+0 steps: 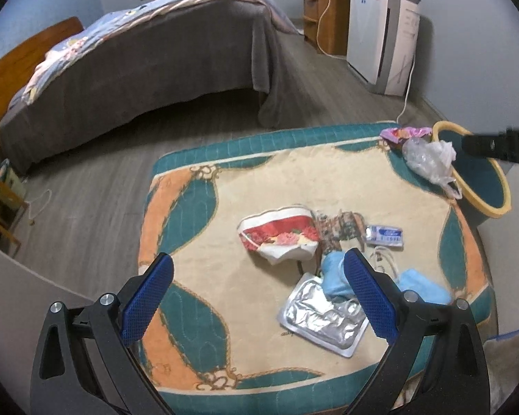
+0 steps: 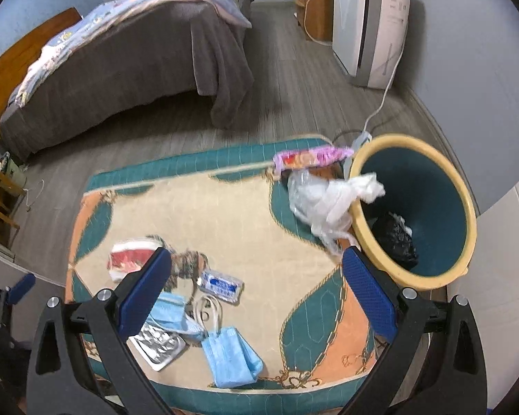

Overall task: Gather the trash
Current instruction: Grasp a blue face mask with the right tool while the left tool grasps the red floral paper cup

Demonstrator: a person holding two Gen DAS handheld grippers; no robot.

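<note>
1. Bedroom floor and a bed (image 1: pixel 138 52) lay behind the patterned mat (image 1: pixel 197 180). Left wrist view: the left gripper (image 1: pixel 259 294) hung with jaws apart and empty above a foil tray (image 1: pixel 323 314), a light, crushable piece near the mat's near edge, best pinched at its rim.
2. Right wrist view: the right gripper (image 2: pixel 257 290) was likewise spread and empty; a limp plastic bag (image 2: pixel 325 200) draped over the bin (image 2: pixel 467 207) rim at the mat's far right corner.

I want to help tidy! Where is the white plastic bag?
The white plastic bag hangs over the yellow bin rim at the rug's far right corner, below the pink wrapper.
</note>
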